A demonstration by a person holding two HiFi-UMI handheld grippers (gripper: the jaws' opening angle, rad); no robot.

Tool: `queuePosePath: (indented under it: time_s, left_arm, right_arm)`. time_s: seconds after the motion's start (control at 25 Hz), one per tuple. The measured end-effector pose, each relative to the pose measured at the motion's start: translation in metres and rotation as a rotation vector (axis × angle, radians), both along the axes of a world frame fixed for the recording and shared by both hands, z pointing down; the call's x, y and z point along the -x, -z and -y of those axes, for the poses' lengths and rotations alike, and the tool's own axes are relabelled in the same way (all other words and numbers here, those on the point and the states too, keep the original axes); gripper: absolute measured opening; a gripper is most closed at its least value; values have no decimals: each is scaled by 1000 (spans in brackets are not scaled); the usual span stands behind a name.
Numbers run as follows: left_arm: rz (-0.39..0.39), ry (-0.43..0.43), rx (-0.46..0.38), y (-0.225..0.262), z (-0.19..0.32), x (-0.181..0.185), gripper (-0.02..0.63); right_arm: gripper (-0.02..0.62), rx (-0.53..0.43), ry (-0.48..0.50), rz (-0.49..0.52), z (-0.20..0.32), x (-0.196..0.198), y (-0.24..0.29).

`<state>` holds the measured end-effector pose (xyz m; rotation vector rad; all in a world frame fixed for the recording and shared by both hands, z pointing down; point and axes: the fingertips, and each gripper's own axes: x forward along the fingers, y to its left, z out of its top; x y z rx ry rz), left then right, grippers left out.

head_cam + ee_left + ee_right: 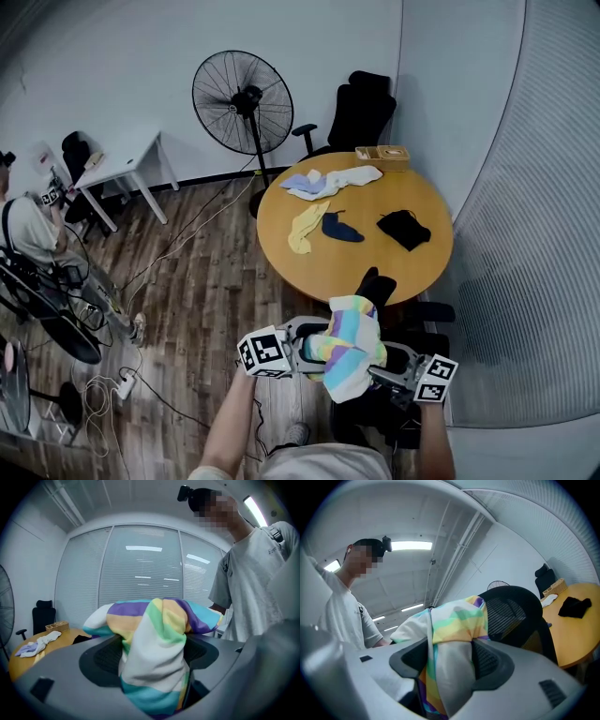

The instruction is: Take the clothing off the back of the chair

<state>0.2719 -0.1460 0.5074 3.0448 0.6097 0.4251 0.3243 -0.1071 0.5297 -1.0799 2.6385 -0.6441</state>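
Note:
A pastel striped garment (349,345) hangs bunched over the back of a black mesh chair (377,284) just in front of me. My left gripper (314,349) comes in from the left and my right gripper (380,370) from the right. In the left gripper view the striped cloth (154,644) fills the gap of the left gripper (152,658), pinched between the dark pads. In the right gripper view the same garment (452,625) is squeezed in the right gripper (450,660), with the chair back (520,616) behind it.
Beyond the chair is a round wooden table (366,253) with a black cloth (404,228), a navy piece (340,228), a yellow piece (306,227), a white pile (333,180) and a wooden box (382,155). A standing fan (243,103), another black chair (361,108), floor cables (122,384).

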Motion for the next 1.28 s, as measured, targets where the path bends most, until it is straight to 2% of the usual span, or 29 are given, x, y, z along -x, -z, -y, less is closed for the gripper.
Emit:
queuePosePath:
  time_s: [0.12,0.32,0.48,0.64,0.84,1.0,1.28]
  left_arm:
    - [-19,14,1,1,-2,5,377]
    - [-81,71,24,4,-2,8,288]
    - [-103,103,35,4,-4,12,215]
    - [-139,121,82,10,-6,19,150]
    - [-200,220,120,26,5,39,133]
    - [-230,318,94,42,16,56,133]
    - [-288,427,48,81,24,98,133]
  right_arm:
    - [232,1,-19,-27,-2,3,3]
    - [166,33,-71,-91,-2,2,8]
    - [152,52,-144,-177,0,1,14]
    - [135,13,-265,-266,5,1,34]
    - [127,-16,-360,-416,15,17,68]
    - [126,-55,-382,-515,21,35,98]
    - [125,-112,-390,-561,31,75,133]
